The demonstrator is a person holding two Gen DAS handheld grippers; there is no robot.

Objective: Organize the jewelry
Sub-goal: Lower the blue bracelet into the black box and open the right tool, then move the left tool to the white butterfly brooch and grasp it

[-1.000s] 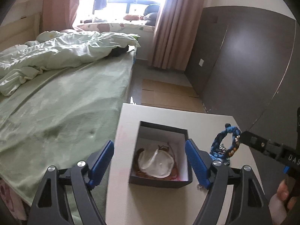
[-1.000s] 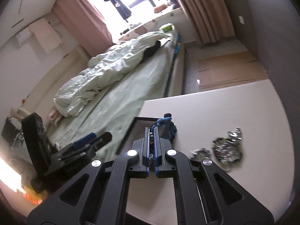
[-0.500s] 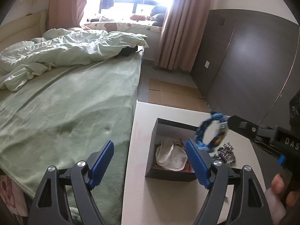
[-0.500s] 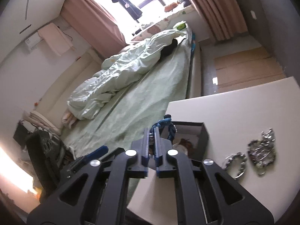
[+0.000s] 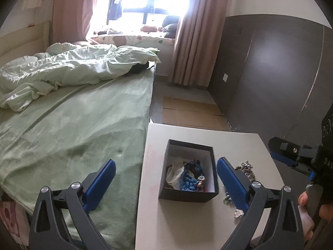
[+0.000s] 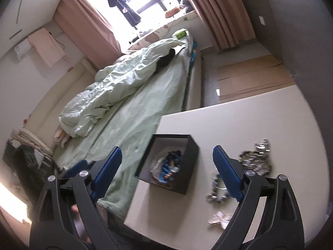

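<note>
Holding both tongs wide apart and empty, we keep the left gripper (image 5: pixel 166 179) and right gripper (image 6: pixel 166 166) above the white table (image 5: pixel 187 225); the blue bracelet (image 5: pixel 188 180) lies inside the black box (image 5: pixel 187 196) near the table's bed-side edge; silver jewelry (image 6: pixel 257 158) sits beside it toward the opposite edge.

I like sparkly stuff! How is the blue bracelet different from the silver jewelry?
The blue bracelet lies inside the black box; the silver jewelry lies outside on the white table. The bracelet looks braided and blue; the silver jewelry is shiny and metallic. Neither is held.
</note>
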